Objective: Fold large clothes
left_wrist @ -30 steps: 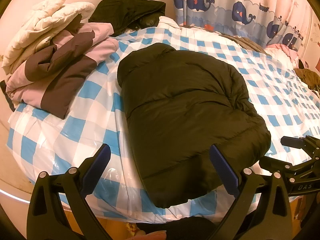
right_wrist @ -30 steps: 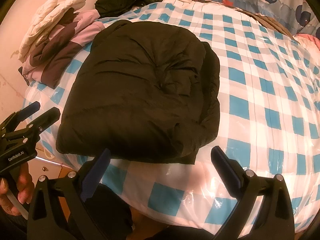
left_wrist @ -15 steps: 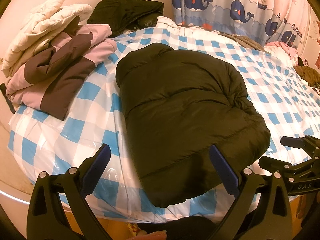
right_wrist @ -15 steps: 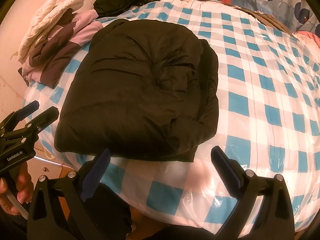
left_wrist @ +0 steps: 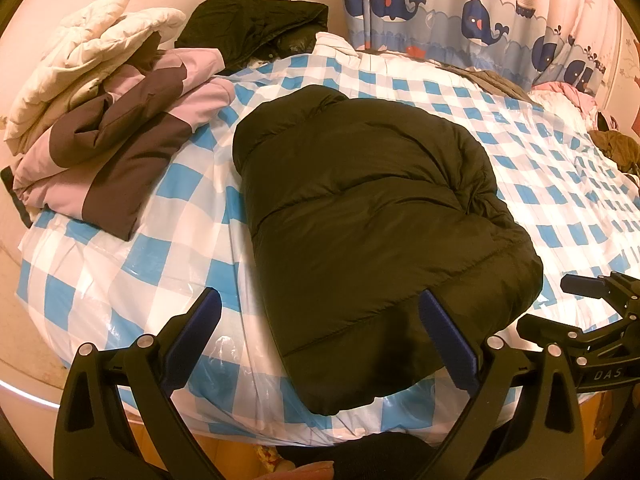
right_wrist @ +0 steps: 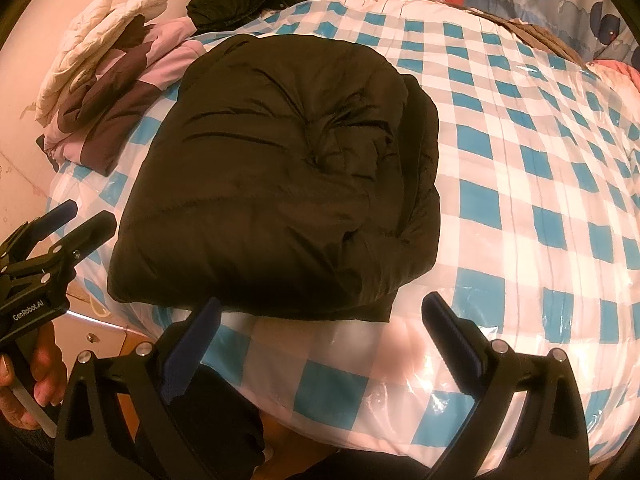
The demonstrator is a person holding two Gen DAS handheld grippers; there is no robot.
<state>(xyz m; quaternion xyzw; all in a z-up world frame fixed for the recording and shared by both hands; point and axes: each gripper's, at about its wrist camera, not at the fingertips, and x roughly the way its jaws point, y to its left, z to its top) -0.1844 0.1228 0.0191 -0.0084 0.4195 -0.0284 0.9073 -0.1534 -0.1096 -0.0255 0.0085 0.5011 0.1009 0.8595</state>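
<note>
Right, both of my grippers are off the cloth and empty: the left gripper [left_wrist: 320,344] has its jaws spread wide with nothing between them, and the right gripper [right_wrist: 320,340] is spread just as wide over the near edge of the bed.

Trouble I can see coming: the black puffer jacket [left_wrist: 372,216] is thick and springy, and the checked plastic sheet [left_wrist: 172,240] under it looks slick. If I pinch only the top layer, I reckon the fold peels open; if I drag rather than lift, the whole bundle may slide toward the bed edge, and its near corner already hangs close to that edge. Too shallow a bite on that puffy hem and it could slip out.

Where it lies: folded into a bulky block in the middle of the bed, apart from the pink and brown jacket [left_wrist: 116,152] and the cream coat [left_wrist: 84,68] stacked at the far left. From my left side, its near hem sits between my fingers, just beyond the tips. From my right side, the jacket's near edge [right_wrist: 256,300] lies just past my left finger, toward my left.
</note>
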